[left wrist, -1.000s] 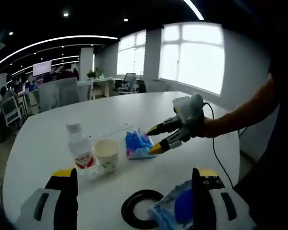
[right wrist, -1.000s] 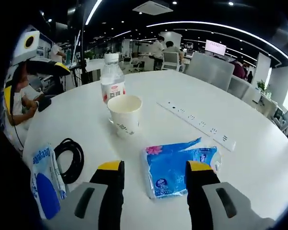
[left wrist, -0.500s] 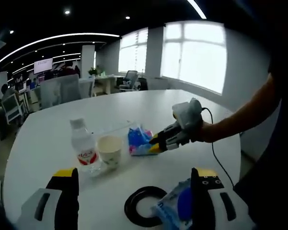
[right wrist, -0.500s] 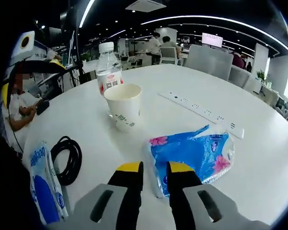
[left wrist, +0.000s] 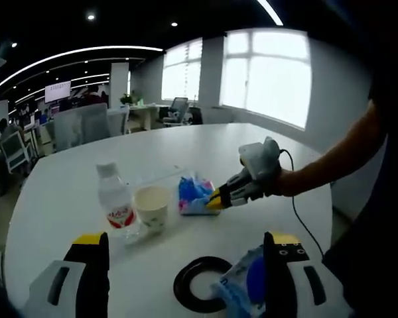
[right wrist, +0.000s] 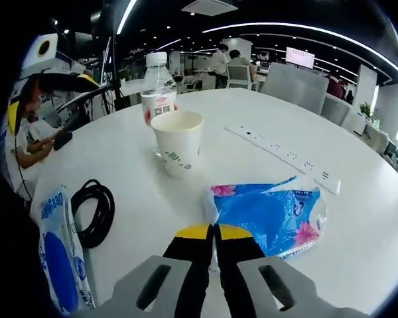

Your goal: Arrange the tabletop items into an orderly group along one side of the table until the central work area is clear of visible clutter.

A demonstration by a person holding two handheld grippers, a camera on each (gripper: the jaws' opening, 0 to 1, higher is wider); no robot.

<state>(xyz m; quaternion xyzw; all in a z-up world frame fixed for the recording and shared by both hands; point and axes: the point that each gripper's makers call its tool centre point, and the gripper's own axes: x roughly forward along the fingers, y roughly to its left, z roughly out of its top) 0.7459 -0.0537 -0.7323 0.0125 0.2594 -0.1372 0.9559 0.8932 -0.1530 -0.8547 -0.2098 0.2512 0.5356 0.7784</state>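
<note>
**A:** What is the right gripper [right wrist: 214, 232] doing?

**B:** Its two jaws are pressed together on the near edge of the blue tissue pack [right wrist: 268, 212]. The pack lies flat on the white table [right wrist: 358, 265], just past the jaw tips and a bit to their right. I think it pinches the edge so it can drag or lift the pack over to one side.

**A:** And the left gripper [left wrist: 184, 246]?

**B:** Its jaws are wide apart and hold nothing. It hangs over the table, maybe waiting for its turn. Between its jaws lies a black cable coil [left wrist: 200, 286]. A blue and white packet [left wrist: 247, 289] lies by the right jaw, touching the coil.

**A:** What is farther out?

**B:** Past the left jaws stand a paper cup [left wrist: 152, 207] and a water bottle [left wrist: 115, 205], close beside each other. The tissue pack is just to the right of the cup, with the right gripper on it. In the right gripper view, the cup is ahead of the jaws and to the left, with the bottle behind it. A long white power strip [right wrist: 284, 159] lies farther off to the right.

**A:** Is the table tidy yet?

**B:** Not yet, I think. The things sit spread around the middle.
</note>
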